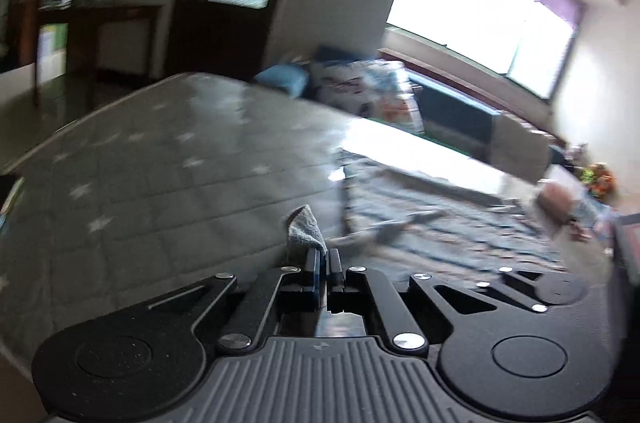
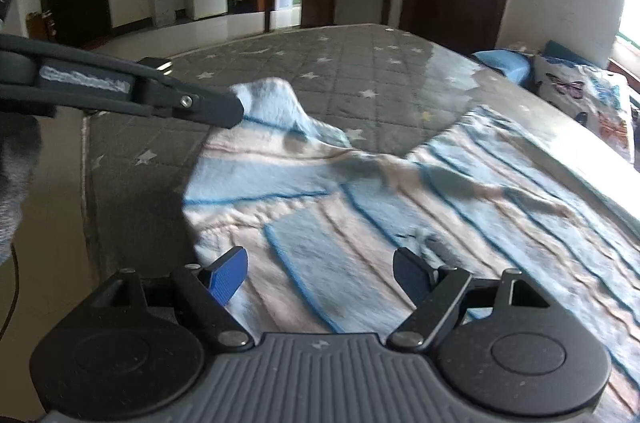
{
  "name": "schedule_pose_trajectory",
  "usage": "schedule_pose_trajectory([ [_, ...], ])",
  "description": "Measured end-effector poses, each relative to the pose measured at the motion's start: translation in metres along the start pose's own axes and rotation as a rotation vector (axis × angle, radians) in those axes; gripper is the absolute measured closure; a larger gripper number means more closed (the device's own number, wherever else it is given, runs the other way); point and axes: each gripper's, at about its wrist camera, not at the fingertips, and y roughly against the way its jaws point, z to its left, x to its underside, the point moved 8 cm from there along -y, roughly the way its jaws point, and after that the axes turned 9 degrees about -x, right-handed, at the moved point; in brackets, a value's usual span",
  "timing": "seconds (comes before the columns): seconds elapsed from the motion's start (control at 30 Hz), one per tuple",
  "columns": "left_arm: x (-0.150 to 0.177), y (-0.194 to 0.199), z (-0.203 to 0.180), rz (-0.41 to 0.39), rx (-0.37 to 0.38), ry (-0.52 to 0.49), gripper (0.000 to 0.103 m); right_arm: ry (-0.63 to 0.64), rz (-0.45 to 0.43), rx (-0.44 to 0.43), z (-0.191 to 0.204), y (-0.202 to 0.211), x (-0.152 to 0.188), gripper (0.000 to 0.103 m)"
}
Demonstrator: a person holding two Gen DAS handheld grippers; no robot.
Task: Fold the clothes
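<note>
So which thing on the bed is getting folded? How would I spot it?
Find the big grey mattress with white stars. Spread across its near side lies a fuzzy blanket in pale blue and pink stripes with darker blue lines. One corner is pinched up by the left hand-held gripper, unlike the butterfly pillow.

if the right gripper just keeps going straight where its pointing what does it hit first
Most likely the striped blanket: the open right gripper points down onto it, with nothing showing between its fingers and the fabric. Depth is hard to judge, but the star-patterned mattress lies beyond.
</note>
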Motion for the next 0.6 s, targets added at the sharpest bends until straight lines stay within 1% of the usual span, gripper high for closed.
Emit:
schedule_pose_trajectory([
  [0.07,0.0,0.004,-0.017,-0.01,0.062,-0.03,0.1,-0.01,-0.006,0.017,-0.008,0.01,0.003,0.021],
  [0.17,0.009,0.006,-0.043,0.002,0.149,-0.087,0.1,-0.037,-0.013,0.072,-0.028,0.03,0.011,0.021],
  [0.27,0.021,0.005,-0.064,0.021,0.213,-0.157,0.1,-0.073,-0.015,0.123,-0.048,0.048,0.022,0.021],
  [0.37,0.032,0.001,-0.07,0.062,0.24,-0.199,0.1,-0.113,-0.015,0.168,-0.067,0.064,0.034,0.021],
  [0.47,0.043,-0.005,-0.073,0.108,0.26,-0.234,0.098,-0.146,-0.014,0.194,-0.079,0.074,0.043,0.021],
  [0.6,0.057,-0.011,-0.077,0.17,0.286,-0.28,0.097,-0.171,-0.016,0.206,-0.087,0.08,0.049,0.021],
])
